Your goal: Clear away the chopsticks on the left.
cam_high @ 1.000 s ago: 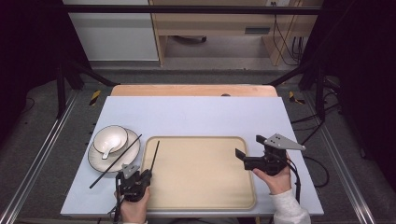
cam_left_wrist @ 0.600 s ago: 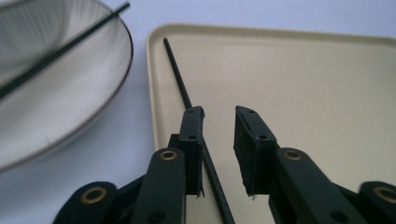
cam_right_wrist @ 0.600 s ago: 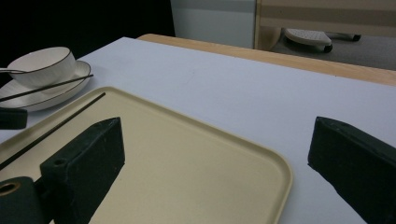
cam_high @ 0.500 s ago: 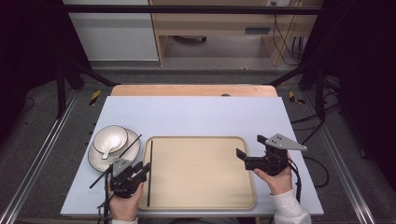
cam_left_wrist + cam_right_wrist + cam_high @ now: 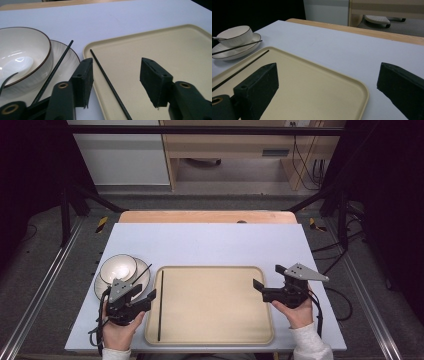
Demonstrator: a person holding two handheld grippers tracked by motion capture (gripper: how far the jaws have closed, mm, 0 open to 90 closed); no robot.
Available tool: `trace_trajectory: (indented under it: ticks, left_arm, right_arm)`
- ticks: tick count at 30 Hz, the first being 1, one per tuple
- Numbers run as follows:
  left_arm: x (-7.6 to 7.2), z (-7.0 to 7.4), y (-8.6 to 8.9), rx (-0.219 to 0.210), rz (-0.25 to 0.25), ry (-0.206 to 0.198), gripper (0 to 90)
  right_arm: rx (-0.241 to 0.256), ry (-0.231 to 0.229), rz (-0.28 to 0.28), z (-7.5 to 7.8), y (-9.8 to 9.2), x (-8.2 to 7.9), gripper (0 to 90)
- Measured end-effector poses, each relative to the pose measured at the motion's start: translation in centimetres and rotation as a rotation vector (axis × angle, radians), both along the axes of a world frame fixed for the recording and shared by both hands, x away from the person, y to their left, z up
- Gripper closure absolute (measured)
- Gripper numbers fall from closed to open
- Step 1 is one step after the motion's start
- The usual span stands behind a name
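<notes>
Left claw (image 5: 142,296) released, jaws wide apart, holding nothing; it sits at lower left of the frame over the tray's (image 5: 215,332) left rim. One chopstick (image 5: 160,305) lies flat inside the tray along its left edge, between the jaws in the left gripper view. Second chopstick (image 5: 53,72) rests across the plate (image 5: 142,277) beside the bowl (image 5: 119,268). Right claw (image 5: 266,282) also wide open, empty, over the tray's right edge.

Versus 1.0 s ago: the left claw held that chopstick, now dropped on the tray. Right claw unchanged.

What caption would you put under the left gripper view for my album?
Open left gripper over a tray holding one chopstick; another rests on the plate by a bowl.
</notes>
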State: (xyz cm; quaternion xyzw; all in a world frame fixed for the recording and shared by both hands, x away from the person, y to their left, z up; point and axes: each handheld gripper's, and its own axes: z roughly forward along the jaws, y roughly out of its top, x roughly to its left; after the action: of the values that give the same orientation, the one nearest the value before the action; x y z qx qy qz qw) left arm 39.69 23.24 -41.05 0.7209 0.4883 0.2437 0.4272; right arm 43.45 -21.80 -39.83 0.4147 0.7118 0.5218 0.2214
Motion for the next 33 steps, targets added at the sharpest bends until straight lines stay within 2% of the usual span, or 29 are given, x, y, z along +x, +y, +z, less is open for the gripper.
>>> trace_trajectory:
  ticks: [2,3,6,9,12,14,19,24,25,28,30,33]
  left_arm:
    - [0.0,-0.1,0.1,0.008,-0.037,0.007,41.0]
    - [-0.1,-0.1,0.3,0.008,-0.055,0.007,37.6]
    - [-0.2,-0.4,0.7,0.023,-0.078,-0.002,35.0]
    - [-0.4,-0.5,1.2,0.058,-0.097,-0.013,33.7]
    - [-0.7,-0.6,1.9,0.06,-0.116,-0.024,32.8]
    - [-0.8,-0.8,2.3,0.08,-0.12,-0.026,32.0]
    - [-1.1,-1.9,3.5,0.11,-0.104,-0.004,32.0]
    - [-1.3,-2.3,4.8,0.108,-0.079,0.013,34.9]
    - [-1.3,-2.4,5.2,0.114,-0.058,0.021,35.6]
    - [-1.2,-2.6,5.7,0.11,-0.036,0.025,36.8]
    - [-1.1,-2.7,6.5,0.129,-0.015,0.037,39.3]
    - [-0.9,-2.9,6.9,0.124,0.009,0.04,40.6]
  right_arm:
    - [-0.002,-0.001,-0.001,0.0,0.0,0.0,3.9]
    - [-0.003,0.0,0.0,0.0,0.0,0.0,3.9]
    - [-0.007,0.001,0.001,-0.1,0.0,0.0,3.9]
    - [-0.005,0.002,0.002,-0.1,0.0,0.1,3.9]
    - [-0.006,0.002,-0.002,-0.1,-0.1,0.1,3.9]
    - [-0.006,0.0,-0.001,-0.1,-0.1,0.0,3.9]
    - [-0.003,-0.002,-0.001,0.0,-0.2,0.0,3.9]
    - [-0.002,-0.002,-0.006,0.0,-0.4,0.0,4.0]
    - [-0.005,-0.005,-0.005,0.0,-0.4,0.0,4.0]
    - [-0.004,-0.005,-0.005,0.0,-0.3,0.0,4.0]
    - [-0.005,-0.003,-0.004,0.0,-0.3,0.0,4.0]
    - [-0.006,-0.002,-0.003,0.0,-0.2,0.0,4.0]
